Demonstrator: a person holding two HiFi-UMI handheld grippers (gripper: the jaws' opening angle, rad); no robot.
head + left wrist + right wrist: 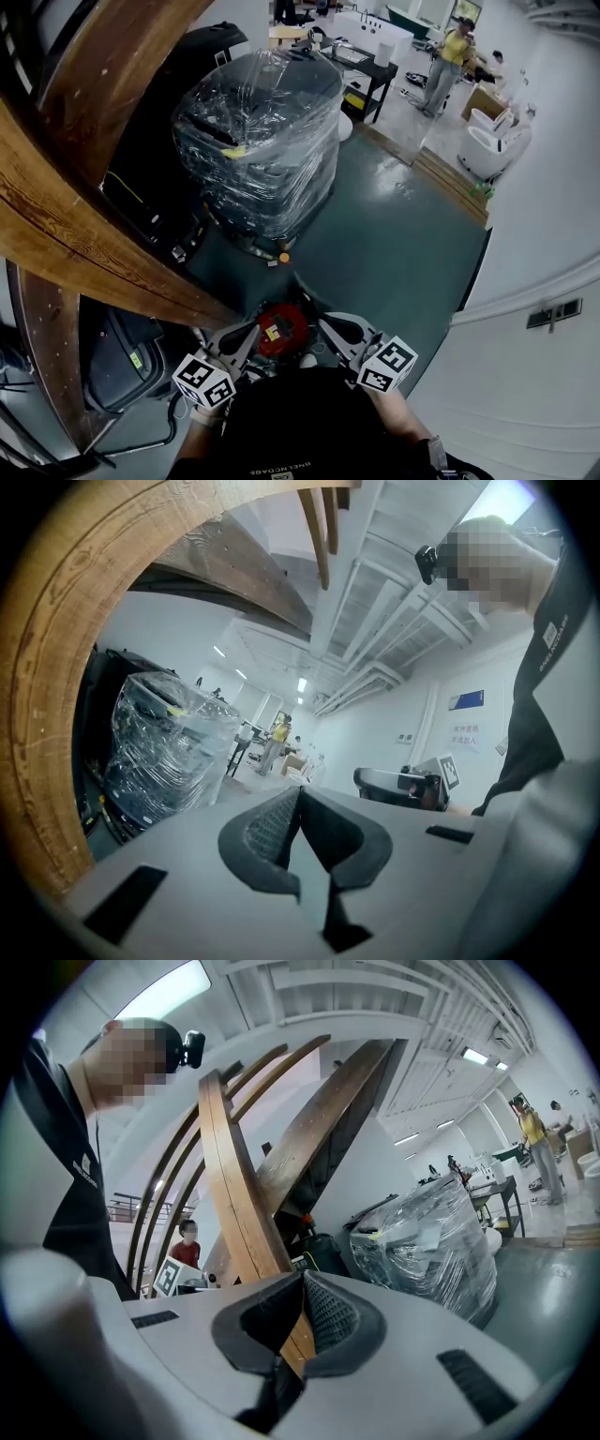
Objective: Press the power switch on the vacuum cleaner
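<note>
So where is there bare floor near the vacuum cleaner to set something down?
The green floor is bare between the plastic-wrapped stack and the white wall, ahead and right of the red vacuum cleaner. Left is crowded: wooden beams, with black equipment beneath them.

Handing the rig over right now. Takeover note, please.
Left gripper: jaws together, nothing in them, pointing out into the room.
Right gripper: jaws together, nothing in them.
Red vacuum cleaner: low in the head view, between the two grippers. Its power switch cannot be made out.
Done: no press is visible.
Left: find the switch, bring one gripper's closed jaws down on it and press.
</note>
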